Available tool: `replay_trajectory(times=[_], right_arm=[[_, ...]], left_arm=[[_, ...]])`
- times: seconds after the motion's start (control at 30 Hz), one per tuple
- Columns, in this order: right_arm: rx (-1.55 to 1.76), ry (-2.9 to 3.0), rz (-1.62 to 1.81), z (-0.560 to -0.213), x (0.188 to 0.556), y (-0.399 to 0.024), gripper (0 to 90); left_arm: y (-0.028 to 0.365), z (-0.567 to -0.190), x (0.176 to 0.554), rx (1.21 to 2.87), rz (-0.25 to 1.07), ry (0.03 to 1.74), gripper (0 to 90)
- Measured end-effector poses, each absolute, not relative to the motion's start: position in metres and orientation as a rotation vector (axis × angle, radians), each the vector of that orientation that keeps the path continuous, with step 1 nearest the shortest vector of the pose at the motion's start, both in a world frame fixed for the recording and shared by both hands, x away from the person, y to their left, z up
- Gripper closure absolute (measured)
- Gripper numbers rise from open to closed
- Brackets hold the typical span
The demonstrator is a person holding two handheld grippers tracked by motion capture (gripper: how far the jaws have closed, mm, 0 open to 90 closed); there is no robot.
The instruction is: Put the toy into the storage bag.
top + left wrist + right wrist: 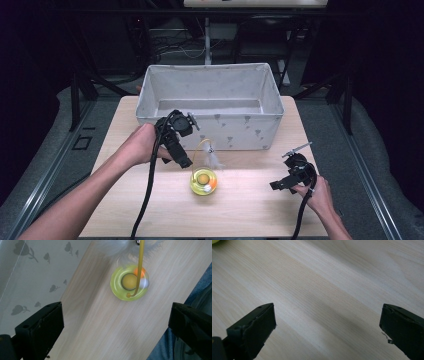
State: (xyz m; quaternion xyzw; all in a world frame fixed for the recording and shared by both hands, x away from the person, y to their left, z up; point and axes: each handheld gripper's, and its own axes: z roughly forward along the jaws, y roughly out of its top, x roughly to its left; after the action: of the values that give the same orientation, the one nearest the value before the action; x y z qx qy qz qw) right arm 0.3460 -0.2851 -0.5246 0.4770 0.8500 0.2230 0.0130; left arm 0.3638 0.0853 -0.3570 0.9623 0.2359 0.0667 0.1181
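The toy point(203, 181) sits near the middle of the table point(250, 210), a little in front of the cloth bin point(210, 107) and apart from it. It is a round yellow-green dish with a ball in its centre, a thin yellow wire arching up from the dish, and a white feather point(214, 159) hanging at the wire's top end.

The left gripper point(184, 162) is the nearer one by far. It hangs just beside the toy, up and to the toy's left as seen from above, with its jaws slanting down toward the dish. In the left gripper view the dish point(129, 283) lies ahead of the jaws and a bit toward the right-hand one, not yet between them; the jaws stand wide apart and hold nothing. The wire point(139, 265) runs roughly straight away from the camera in that view, so it lines up along the reach rather than across it. To my eye the gripper needs to travel forward and down, with a slight shift to that side, before the jaws can bracket the dish or the wire.

The right gripper point(278, 185) rests low near the table's right edge, well apart from the toy, jaws pointing toward it. Its own view shows them spread wide over bare wood, empty.
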Motion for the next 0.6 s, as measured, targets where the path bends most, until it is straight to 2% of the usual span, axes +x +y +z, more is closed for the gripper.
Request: replay_trajectory(times=[0.17, 0.2, 0.27, 0.4, 0.6], right_arm=[[1.485, 2.662, 0.69, -0.524, 0.347, -0.286, 0.2], [1.49, 2.655, 0.694, -0.524, 0.346, -0.285, 0.3], [1.489, 2.656, 0.692, -0.524, 0.346, -0.286, 0.3], [1.481, 2.662, 0.684, -0.524, 0.346, -0.286, 0.4], [1.478, 2.669, 0.68, -0.524, 0.347, -0.287, 0.5]], left_arm=[[0.075, -0.354, 0.367, 2.826, 0.196, 0.665, 3.4], [0.072, -0.353, 0.368, 2.832, 0.195, 0.661, 8.4], [0.069, -0.353, 0.368, 2.834, 0.196, 0.656, 10.7], [0.062, -0.348, 0.371, 2.836, 0.207, 0.644, 29.3], [0.055, -0.348, 0.374, 2.854, 0.183, 0.614, 43.9]])
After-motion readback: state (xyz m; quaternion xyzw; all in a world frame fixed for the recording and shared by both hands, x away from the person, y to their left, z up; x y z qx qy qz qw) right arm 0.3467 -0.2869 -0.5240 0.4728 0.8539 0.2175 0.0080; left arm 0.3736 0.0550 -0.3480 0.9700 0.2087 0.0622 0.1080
